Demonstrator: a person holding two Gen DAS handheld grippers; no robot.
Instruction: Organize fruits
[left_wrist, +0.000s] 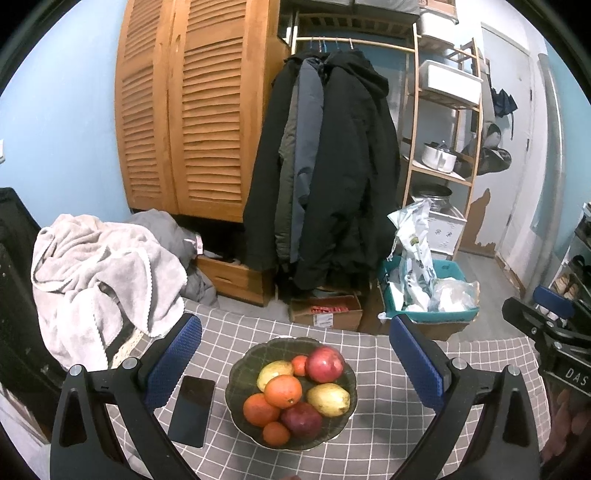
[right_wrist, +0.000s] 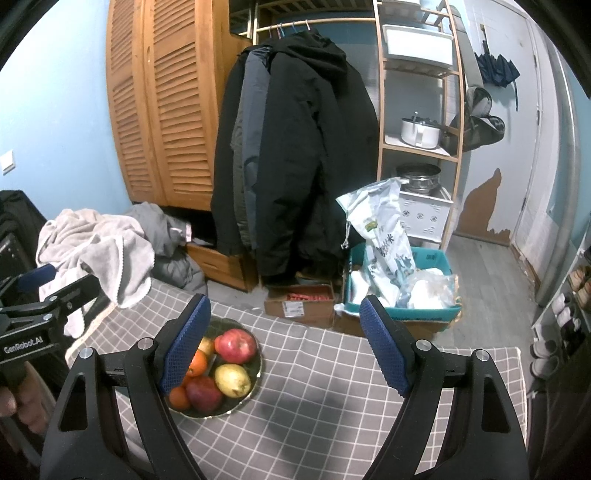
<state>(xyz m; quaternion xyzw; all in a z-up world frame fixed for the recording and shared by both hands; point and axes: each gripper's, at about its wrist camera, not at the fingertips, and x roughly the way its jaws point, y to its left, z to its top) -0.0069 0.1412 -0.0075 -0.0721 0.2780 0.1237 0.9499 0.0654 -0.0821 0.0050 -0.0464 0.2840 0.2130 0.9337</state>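
A dark green bowl (left_wrist: 236, 373) sits on the grey checked tablecloth (left_wrist: 388, 417). It holds red apples (left_wrist: 324, 363), oranges (left_wrist: 283, 390) and yellow pears (left_wrist: 328, 399). My left gripper (left_wrist: 295, 354) is open and empty, above and just short of the bowl. In the right wrist view the bowl (right_wrist: 258, 363) lies at the left, partly hidden by the left finger (right_wrist: 184, 347). My right gripper (right_wrist: 286, 343) is open and empty, to the right of the bowl over the bare cloth (right_wrist: 314, 398).
A black phone (left_wrist: 192, 410) lies left of the bowl. A pale towel (left_wrist: 92, 273) hangs at the table's far left corner. Beyond the table stand a wooden wardrobe (left_wrist: 192, 110), hanging coats (left_wrist: 325, 166), a cardboard box (left_wrist: 325, 314) and a teal crate (left_wrist: 439, 314).
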